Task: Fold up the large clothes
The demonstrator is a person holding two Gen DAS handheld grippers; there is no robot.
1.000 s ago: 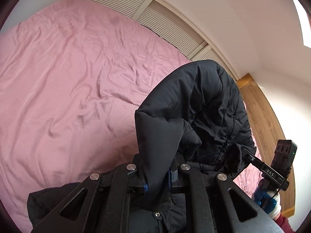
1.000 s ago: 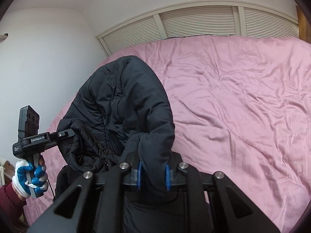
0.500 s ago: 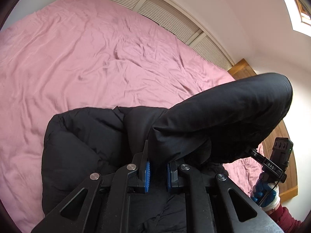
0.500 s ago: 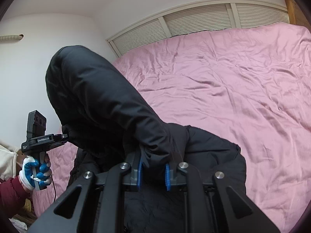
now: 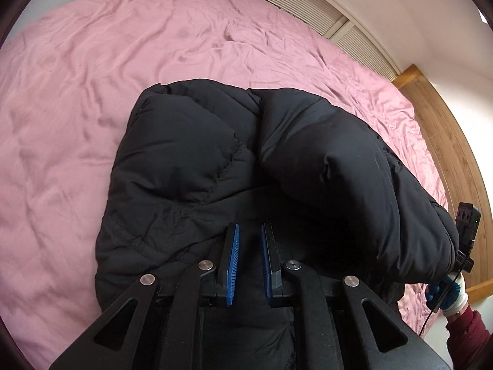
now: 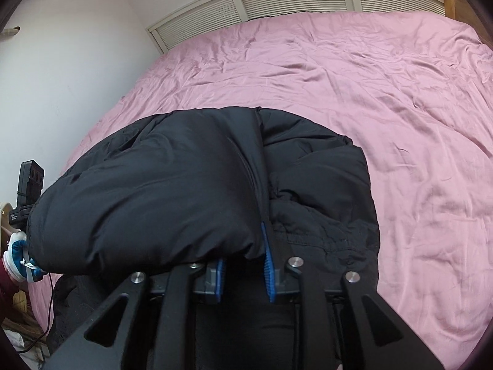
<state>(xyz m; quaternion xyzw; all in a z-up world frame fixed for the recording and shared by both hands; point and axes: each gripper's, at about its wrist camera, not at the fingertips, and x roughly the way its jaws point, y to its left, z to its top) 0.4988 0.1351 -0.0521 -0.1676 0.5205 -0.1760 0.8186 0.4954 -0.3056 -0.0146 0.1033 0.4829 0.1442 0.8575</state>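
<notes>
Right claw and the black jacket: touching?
Touching. Right wrist view: a puffy fold of the black jacket drapes over one finger of the right claw, hiding its tip, and lies against the other blue pad.

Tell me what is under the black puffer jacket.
The black puffer jacket lies on the pink bedsheet, which shows all around it. A folded-over puffy section sits on top. What lies beneath the jacket itself is covered, so anything else there cannot be seen.

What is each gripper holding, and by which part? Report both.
Left gripper: nothing; jaws apart above the black jacket. Right gripper: a puffy jacket fold drapes into its jaws; whether clamped cannot be told.
</notes>
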